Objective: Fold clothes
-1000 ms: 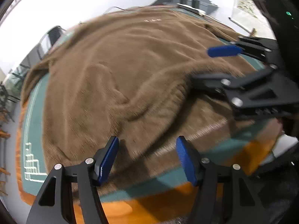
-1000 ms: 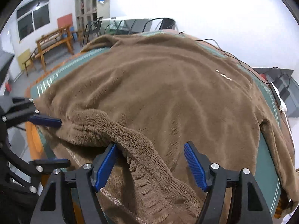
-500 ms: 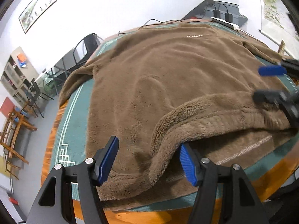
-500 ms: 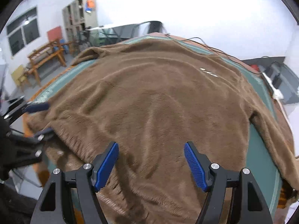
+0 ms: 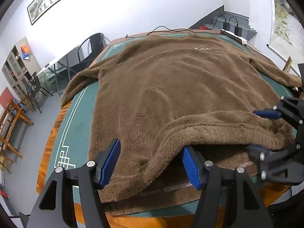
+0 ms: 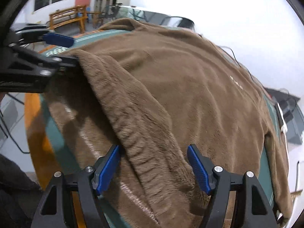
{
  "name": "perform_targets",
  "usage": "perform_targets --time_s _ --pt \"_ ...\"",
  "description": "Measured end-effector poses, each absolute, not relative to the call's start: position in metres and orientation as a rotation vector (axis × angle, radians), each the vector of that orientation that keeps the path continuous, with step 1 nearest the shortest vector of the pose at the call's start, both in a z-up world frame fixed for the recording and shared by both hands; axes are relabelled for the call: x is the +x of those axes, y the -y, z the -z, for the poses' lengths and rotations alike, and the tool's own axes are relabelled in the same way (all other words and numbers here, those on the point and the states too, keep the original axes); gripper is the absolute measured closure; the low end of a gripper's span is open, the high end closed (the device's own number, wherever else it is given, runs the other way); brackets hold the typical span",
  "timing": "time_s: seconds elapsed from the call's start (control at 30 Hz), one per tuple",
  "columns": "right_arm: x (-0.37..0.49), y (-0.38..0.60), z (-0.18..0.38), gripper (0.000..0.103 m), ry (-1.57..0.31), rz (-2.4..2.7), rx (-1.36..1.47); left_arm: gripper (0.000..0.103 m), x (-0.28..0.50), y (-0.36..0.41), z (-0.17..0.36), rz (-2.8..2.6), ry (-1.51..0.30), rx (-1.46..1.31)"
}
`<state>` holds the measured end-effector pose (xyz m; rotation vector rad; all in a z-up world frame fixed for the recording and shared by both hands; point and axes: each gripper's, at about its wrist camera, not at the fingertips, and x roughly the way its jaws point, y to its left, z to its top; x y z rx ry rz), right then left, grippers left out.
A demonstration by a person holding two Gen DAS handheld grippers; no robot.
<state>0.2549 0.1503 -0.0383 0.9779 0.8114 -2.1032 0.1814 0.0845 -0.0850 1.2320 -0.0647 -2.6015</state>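
Note:
A brown fleece sweater (image 5: 190,79) lies spread over the green table mat (image 5: 76,117). Its ribbed hem (image 5: 218,131) is raised in a fold along the near edge. My left gripper (image 5: 150,163) is open, with the hem's left end between its blue pads. My right gripper (image 5: 266,131) is open too, one finger above the fold and one below. In the right wrist view the hem (image 6: 144,148) runs up between the right gripper (image 6: 153,169) fingers to the left gripper (image 6: 62,49), open at the upper left.
The mat sits on an orange wooden table edge (image 5: 57,121). A white power strip (image 5: 235,36) with cables lies at the far corner. Black chairs (image 5: 91,47) and wooden benches (image 6: 66,17) stand beyond the table. A person's dark clothing (image 6: 13,190) is at the lower left.
The right gripper dropped to the near edge and now straddles the hem. The hem fold has risen higher between both grippers. Both stay open.

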Motion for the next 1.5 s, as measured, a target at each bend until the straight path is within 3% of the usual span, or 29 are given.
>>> perform_targets --time_s 0.1,0.17,0.3,0.7,0.77,0.83,0.9,1.07,1.27,1.5 --pt "0.247 -0.155 0.035 0.06 -0.752 2.127 1.012 0.034 0.182 -0.084 0.087 2.605 0.062 1.232" --pt "0.242 -0.161 0.028 0.066 -0.693 2.161 1.024 0.034 0.182 -0.084 0.09 2.601 0.077 1.225" --pt "0.234 -0.175 0.006 0.069 -0.565 2.226 1.025 0.032 0.183 -0.085 0.099 2.562 0.163 1.202" --pt "0.245 -0.181 -0.012 0.068 -0.487 2.201 1.02 0.033 0.186 -0.073 0.098 2.538 0.1 1.151" --pt "0.245 -0.184 -0.007 0.068 -0.496 2.204 1.026 0.047 0.188 -0.069 0.093 2.543 0.053 1.132" --pt "0.245 -0.184 0.004 0.063 -0.536 2.186 1.042 0.071 0.191 -0.068 0.089 2.539 0.038 1.124" --pt "0.247 -0.184 0.017 0.045 -0.582 2.182 1.056 0.075 0.193 -0.066 0.085 2.535 0.022 1.116" --pt "0.265 -0.184 0.035 0.043 -0.786 2.208 1.005 0.076 0.199 -0.062 0.075 2.526 -0.016 1.095" --pt "0.308 -0.177 0.043 0.043 -1.084 2.182 0.742 0.075 0.204 -0.06 0.064 2.52 -0.032 1.073" --pt "0.271 -0.193 0.044 0.043 -0.991 2.301 0.894 0.074 0.215 -0.055 0.052 2.509 -0.026 1.036"
